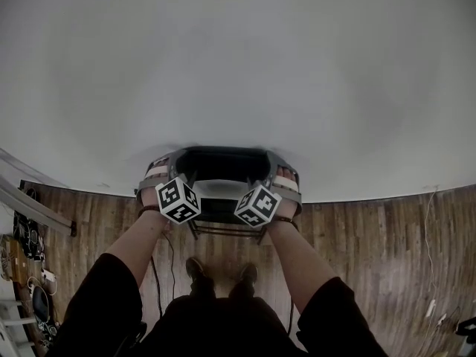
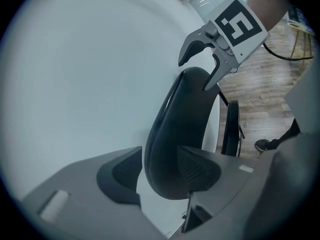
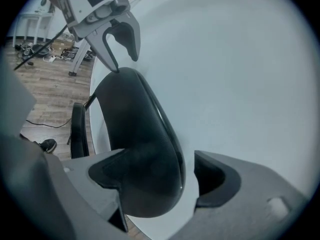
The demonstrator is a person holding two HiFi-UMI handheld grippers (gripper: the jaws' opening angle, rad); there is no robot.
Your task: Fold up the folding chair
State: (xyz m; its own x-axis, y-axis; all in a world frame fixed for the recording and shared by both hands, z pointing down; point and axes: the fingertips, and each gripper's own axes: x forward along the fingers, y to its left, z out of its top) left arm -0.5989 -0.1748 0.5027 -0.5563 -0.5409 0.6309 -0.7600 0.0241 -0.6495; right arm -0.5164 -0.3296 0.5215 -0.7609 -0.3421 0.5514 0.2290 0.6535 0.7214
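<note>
**A:** Where is the folding chair (image 1: 223,210)?

**B:** Hard against the white wall (image 1: 238,50). Its black backrest (image 1: 223,162) stands between the jaws of both grippers. The left gripper (image 2: 161,175) takes one top corner and the right gripper (image 3: 158,179) takes the other.

**A:** Are both clamped on it?

**B:** The left one looks so. Each pad lies against the backrest, and no wall shows between pad and plastic at that height. The right one stands wider. The backrest rests on the pad on the person's side, but a clear strip of wall shows between it and the wall-side pad.

**A:** What can't you make out?

**B:** A good deal. In the head view the marker cubes (image 1: 178,201) and the grippers' own bodies cover the jaws, so only the gripper views show the grip. Beyond the left jaws, lower down, a dark slab (image 2: 232,129) shows edge-on. I cannot tell whether it is the seat, nor whether it lies flat or tipped up. Of the frame, only a few thin bars (image 1: 227,231) show under the grippers in the head view, and the legs are lost behind the person's forearms.

**A:** And around the chair?

**B:** Two shoes (image 1: 197,270) stand on the wooden floor (image 1: 372,236), on the near side of the jaws. At the left edge there is clutter (image 1: 30,259), cut off by the frame and too small to name.
</note>
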